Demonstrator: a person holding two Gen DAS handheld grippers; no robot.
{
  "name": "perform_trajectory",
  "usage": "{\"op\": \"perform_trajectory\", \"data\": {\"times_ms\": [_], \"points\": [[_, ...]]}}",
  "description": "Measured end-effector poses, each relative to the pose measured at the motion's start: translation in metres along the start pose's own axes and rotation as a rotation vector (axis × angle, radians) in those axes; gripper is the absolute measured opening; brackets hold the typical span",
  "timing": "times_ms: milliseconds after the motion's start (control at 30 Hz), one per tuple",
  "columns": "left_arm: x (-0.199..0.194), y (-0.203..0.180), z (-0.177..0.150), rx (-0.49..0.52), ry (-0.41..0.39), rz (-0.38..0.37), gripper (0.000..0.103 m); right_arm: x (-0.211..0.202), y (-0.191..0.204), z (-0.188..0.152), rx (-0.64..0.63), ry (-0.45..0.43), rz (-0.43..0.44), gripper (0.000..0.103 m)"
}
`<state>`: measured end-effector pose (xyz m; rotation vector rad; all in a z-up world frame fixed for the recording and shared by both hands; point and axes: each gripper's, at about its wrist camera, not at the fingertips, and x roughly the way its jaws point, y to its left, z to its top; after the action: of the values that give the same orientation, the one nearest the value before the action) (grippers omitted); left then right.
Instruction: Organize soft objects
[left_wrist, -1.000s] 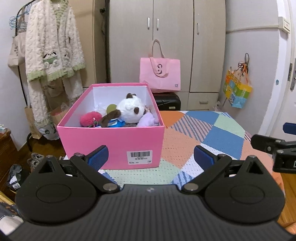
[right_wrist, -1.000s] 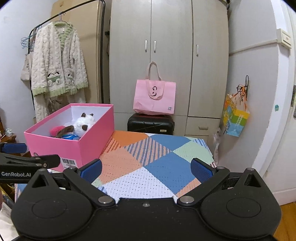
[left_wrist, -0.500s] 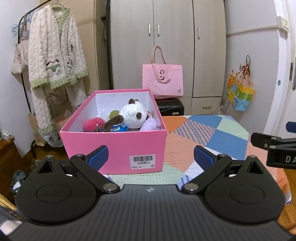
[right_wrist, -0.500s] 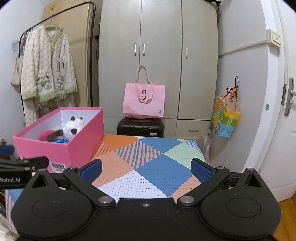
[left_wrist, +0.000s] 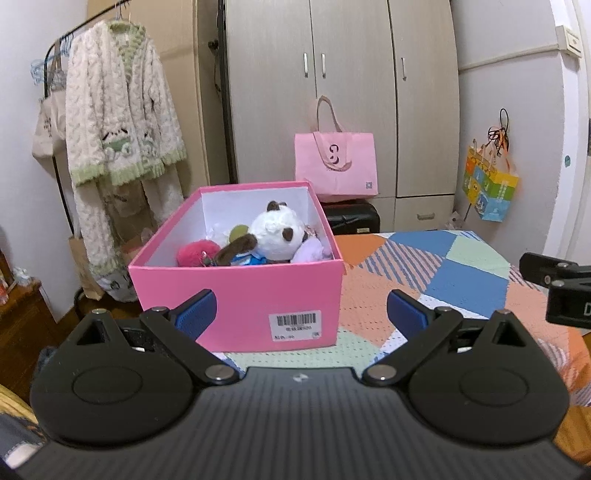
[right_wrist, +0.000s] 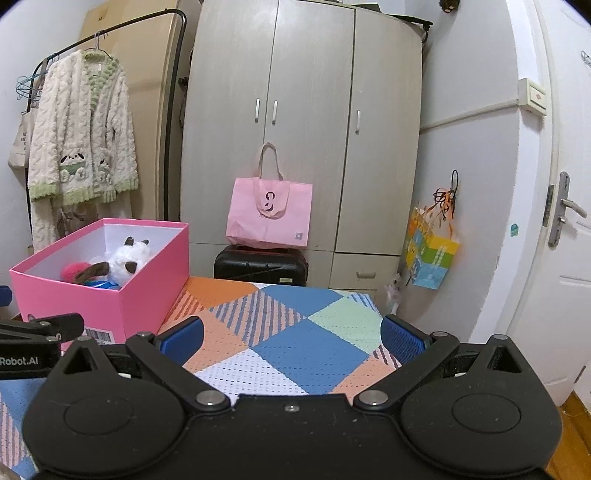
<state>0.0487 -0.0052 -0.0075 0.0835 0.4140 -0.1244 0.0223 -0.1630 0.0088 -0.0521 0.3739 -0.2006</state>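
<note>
A pink box (left_wrist: 240, 295) (right_wrist: 103, 299) stands on the patchwork cloth (left_wrist: 424, 280) (right_wrist: 280, 332). Inside it lie a white plush with brown ears (left_wrist: 275, 230) (right_wrist: 129, 254), a pink fluffy toy (left_wrist: 194, 253) (right_wrist: 72, 269), a lilac soft toy (left_wrist: 310, 249) and a green ball (left_wrist: 238, 232). My left gripper (left_wrist: 301, 314) hangs open in front of the box's near wall, holding nothing. My right gripper (right_wrist: 291, 334) is open over the cloth, to the right of the box, also holding nothing. Part of the right gripper (left_wrist: 554, 280) shows at the left wrist view's right edge.
Behind the table stand a grey wardrobe (right_wrist: 306, 129), a pink tote bag (left_wrist: 336, 166) on a black suitcase (right_wrist: 260, 264), and a clothes rack with a cream cardigan (left_wrist: 118, 118). A colourful bag (right_wrist: 430, 254) hangs on the right wall beside a white door (right_wrist: 565, 240).
Both grippers have drawn back and tilted upward, so the box and cloth sit lower in the views and more wardrobe shows. Both stay open with nothing in them.
</note>
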Motion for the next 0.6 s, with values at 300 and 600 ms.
{"op": "perform_trajectory", "data": {"times_ms": [300, 600], "points": [[0.0000, 0.0003, -0.0006, -0.017, 0.001, -0.026, 0.103, 0.0028, -0.0039, -0.0005, 0.024, 0.002, -0.010, 0.103], [0.0032, 0.0029, -0.0014, -0.044, 0.028, -0.057, 0.103, 0.0088, -0.0028, -0.0023, 0.018, 0.020, -0.015, 0.103]]}}
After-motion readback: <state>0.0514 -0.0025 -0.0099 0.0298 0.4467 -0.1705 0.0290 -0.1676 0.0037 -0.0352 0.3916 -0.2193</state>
